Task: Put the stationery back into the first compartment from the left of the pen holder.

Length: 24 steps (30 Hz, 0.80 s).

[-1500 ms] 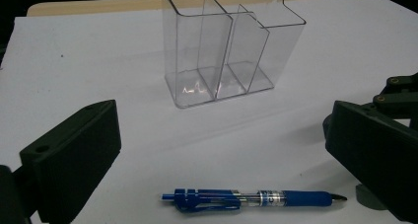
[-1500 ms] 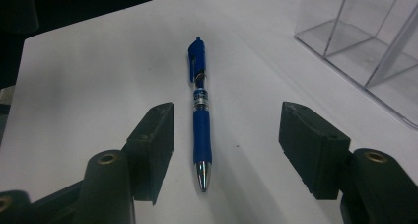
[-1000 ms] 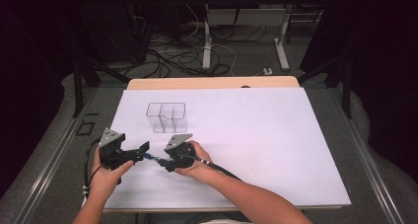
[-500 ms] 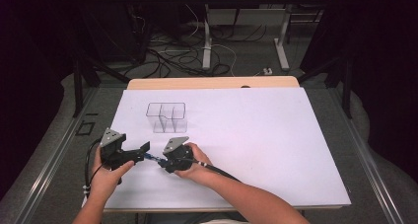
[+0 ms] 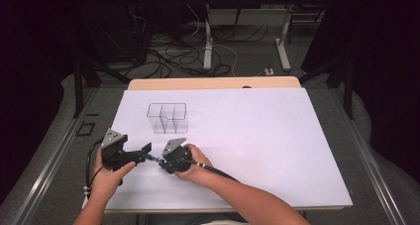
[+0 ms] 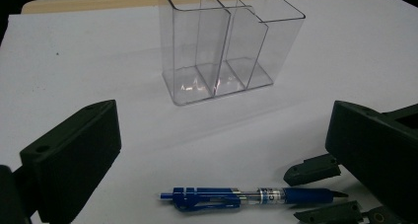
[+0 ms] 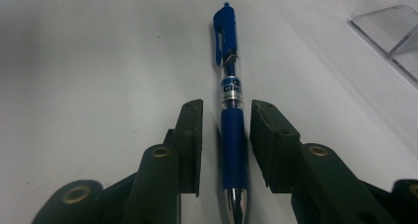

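A blue click pen lies flat on the white table sheet, between my two grippers. My right gripper is open, with a jaw on each side of the pen's blue grip and a small gap on both sides. In the high view the right gripper points left at the pen. My left gripper is wide open above the sheet, with the pen low in front of it, and in the high view the left gripper points right. A clear divided holder stands upright beyond the pen.
In the high view the clear holder stands on the sheet's left half, behind both grippers. A wooden table edge runs along the far side. The right gripper's fingertips show low on the right of the left gripper view.
The right gripper has edged slightly left and toward the near edge, closing in around the pen. The left gripper and the holder have stayed put.
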Tool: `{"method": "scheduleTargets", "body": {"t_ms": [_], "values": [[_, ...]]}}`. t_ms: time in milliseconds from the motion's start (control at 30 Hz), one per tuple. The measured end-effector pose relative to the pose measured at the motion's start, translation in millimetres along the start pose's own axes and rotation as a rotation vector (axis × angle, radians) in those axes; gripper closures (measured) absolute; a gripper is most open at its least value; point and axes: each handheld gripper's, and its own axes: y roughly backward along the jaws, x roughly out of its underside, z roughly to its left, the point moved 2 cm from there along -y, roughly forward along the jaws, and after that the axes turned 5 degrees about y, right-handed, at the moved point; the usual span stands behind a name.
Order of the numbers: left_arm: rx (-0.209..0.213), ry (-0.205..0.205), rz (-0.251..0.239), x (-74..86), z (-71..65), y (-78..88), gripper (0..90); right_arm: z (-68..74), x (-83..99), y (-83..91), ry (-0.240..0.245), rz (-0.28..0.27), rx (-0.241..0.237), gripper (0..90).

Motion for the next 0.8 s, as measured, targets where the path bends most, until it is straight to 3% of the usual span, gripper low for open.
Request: {"method": "scheduleTargets", "body": {"t_ms": [300, 433, 800], "values": [[-0.001, 0.000, 0.000, 0.1, 0.2, 0.0, 0.3, -2.3, 0.6, 0.2, 0.001, -0.002, 0.002, 74.2], [-0.002, -0.004, 0.001, 0.1, 0.1, -0.2, 0.3, -3.0, 0.5, 0.3, -0.021, -0.003, -0.002, 79.0], [-0.003, -0.008, 0.000, 0.0, 0.4, 0.2, 0.3, -2.3, 0.5, 0.4, -0.020, -0.004, 0.006, 79.9]]}}
